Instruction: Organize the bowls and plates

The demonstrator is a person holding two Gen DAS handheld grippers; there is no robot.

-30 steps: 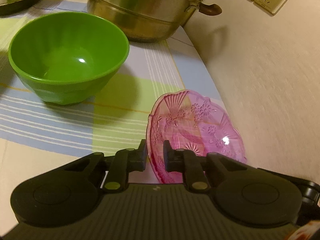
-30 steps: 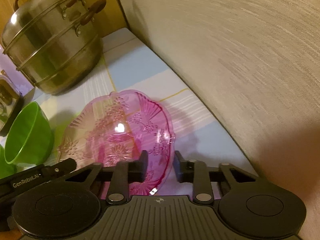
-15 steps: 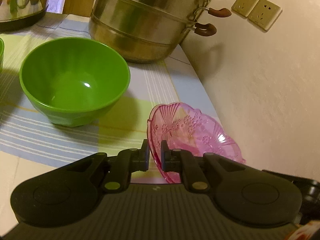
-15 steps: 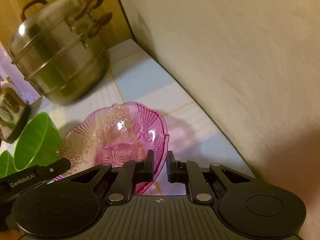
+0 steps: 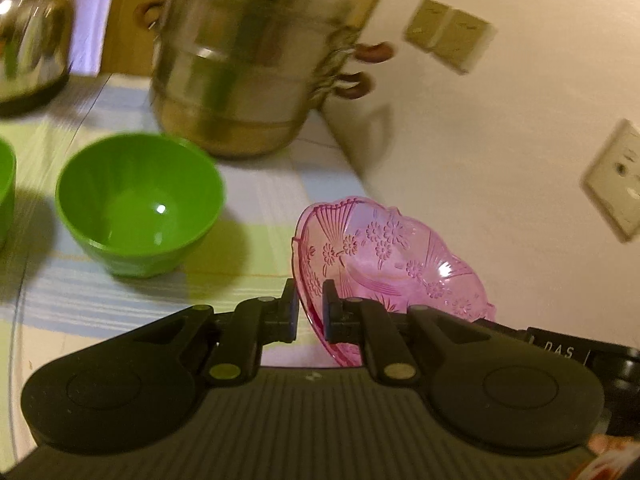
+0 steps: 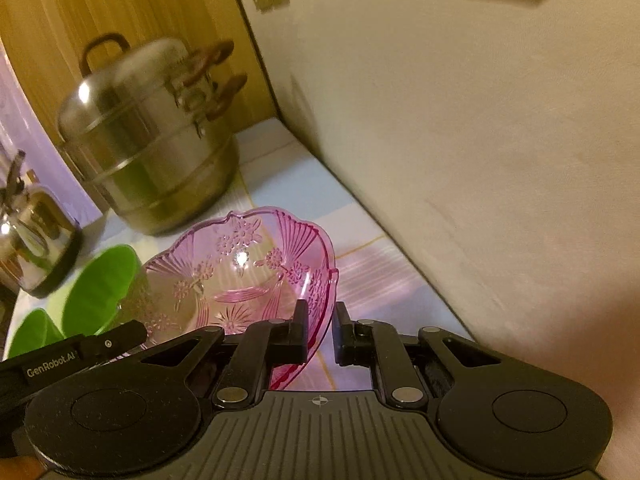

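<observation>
A pink see-through glass bowl [image 5: 384, 256] with pressed flowers hangs above the striped tablecloth, held by both grippers. My left gripper [image 5: 310, 300] is shut on its left rim. The same pink bowl [image 6: 240, 276] fills the lower middle of the right wrist view, where my right gripper [image 6: 320, 320] is shut on its right rim. A green bowl [image 5: 138, 204] stands on the cloth to the left, with a second green bowl [image 5: 6, 188] cut off by the frame's left edge. Both green bowls [image 6: 100, 288] show behind the pink one in the right wrist view.
A tall steel steamer pot [image 5: 248, 80] with brown handles stands at the back by the wall. A shiny kettle [image 5: 28, 44] sits at the far left. The beige wall [image 5: 500, 160] with sockets [image 5: 448, 36] runs close along the right.
Both grippers have risen together with the pink bowl, lifting it off the tablecloth. The right jaws closed in on the rim. The green bowl and pot now look farther below.
</observation>
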